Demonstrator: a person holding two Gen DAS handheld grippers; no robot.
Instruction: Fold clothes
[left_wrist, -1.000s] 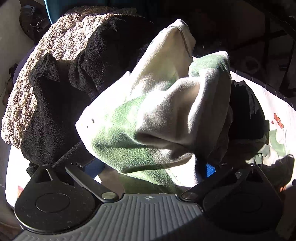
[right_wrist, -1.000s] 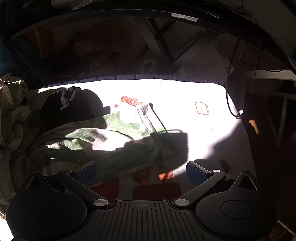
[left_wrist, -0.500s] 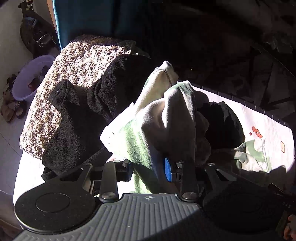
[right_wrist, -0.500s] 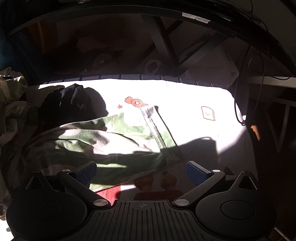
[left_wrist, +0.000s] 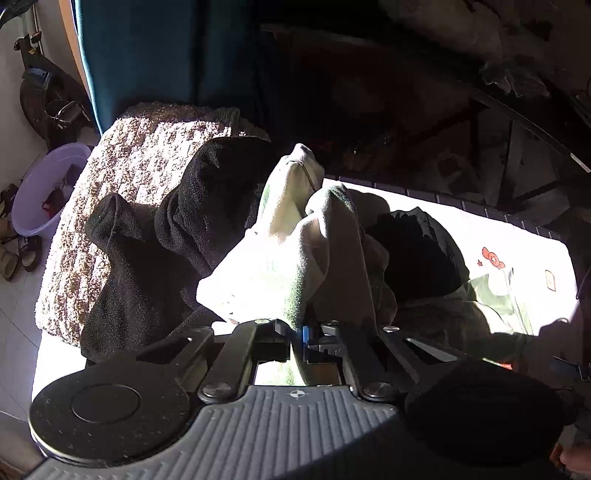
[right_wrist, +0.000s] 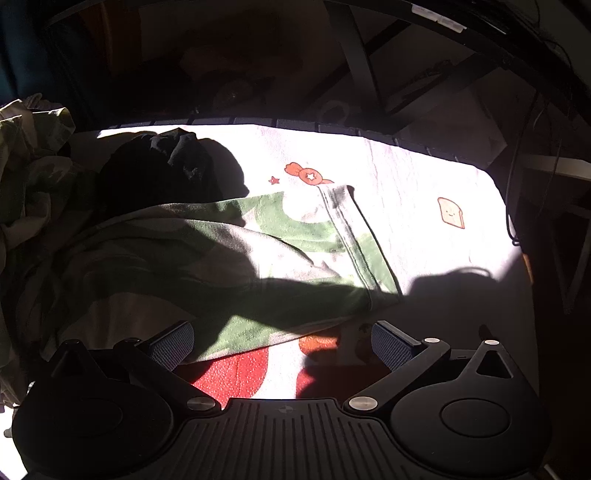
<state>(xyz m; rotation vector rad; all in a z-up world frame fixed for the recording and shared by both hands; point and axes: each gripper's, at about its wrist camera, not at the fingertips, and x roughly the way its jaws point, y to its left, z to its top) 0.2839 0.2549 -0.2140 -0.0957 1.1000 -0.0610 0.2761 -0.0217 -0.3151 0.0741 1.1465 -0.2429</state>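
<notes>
A green-and-cream patterned garment (left_wrist: 295, 258) rises bunched up in front of my left gripper (left_wrist: 297, 341), which is shut on a fold of it. Its other end (right_wrist: 280, 240) lies spread on the white printed sheet (right_wrist: 424, 177) in the right wrist view, with a hemmed edge toward the right. My right gripper (right_wrist: 282, 345) is open and empty, just above the near edge of that garment, not touching it.
A black garment (left_wrist: 155, 251) drapes over a beige knitted blanket (left_wrist: 122, 166) at the left. Another black bundle (right_wrist: 166, 166) lies on the sheet behind the green garment. A purple basin (left_wrist: 40, 192) stands on the floor at far left. Dark furniture frames the back.
My left gripper has closed on the green garment and pulled it up and back, so the cloth looks smaller and farther. My right gripper moved slightly closer to the garment's edge, still open.
</notes>
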